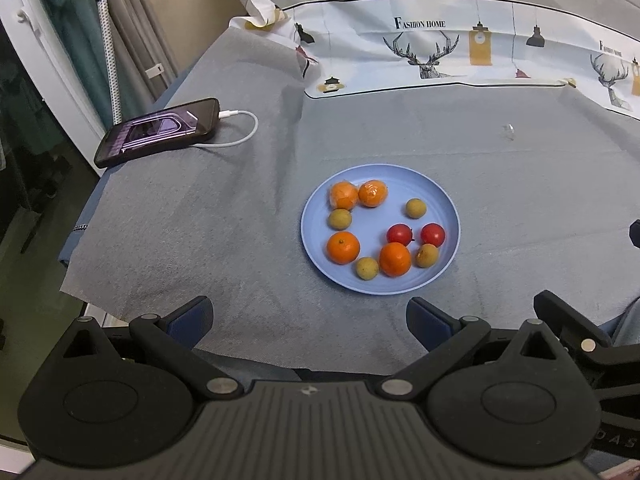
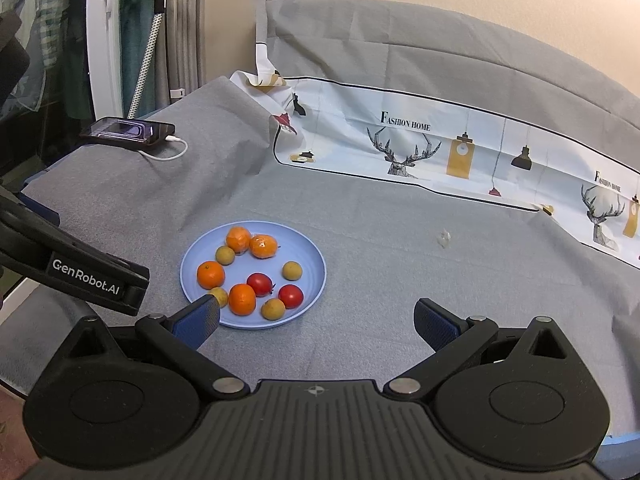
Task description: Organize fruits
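Grey cloth (image 1: 200, 220) covers the table. Printed sheet (image 1: 440, 48) at the back reads "FASHION HOME". Left gripper (image 1: 308, 316) and right gripper (image 2: 316, 318) hover low over the near edge, fingers spread wide, holding nothing; the left one's arm reads "GenRobot.AI". Blue plate (image 1: 416, 184) sits mid-table, holding 4 oranges (image 1: 343, 247), 4 small brown fruits (image 1: 416, 208) and 2 tomatoes (image 1: 433, 234). Phone (image 1: 158, 132) lies far left, cable plugged in.

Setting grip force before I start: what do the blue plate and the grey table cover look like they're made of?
Blue plate: probably matte plastic, uniform colour, soft sheen, thin raised rim. Grey table cover: looks like thin non-woven fabric, with fine fibrous texture, creases and a cut edge.
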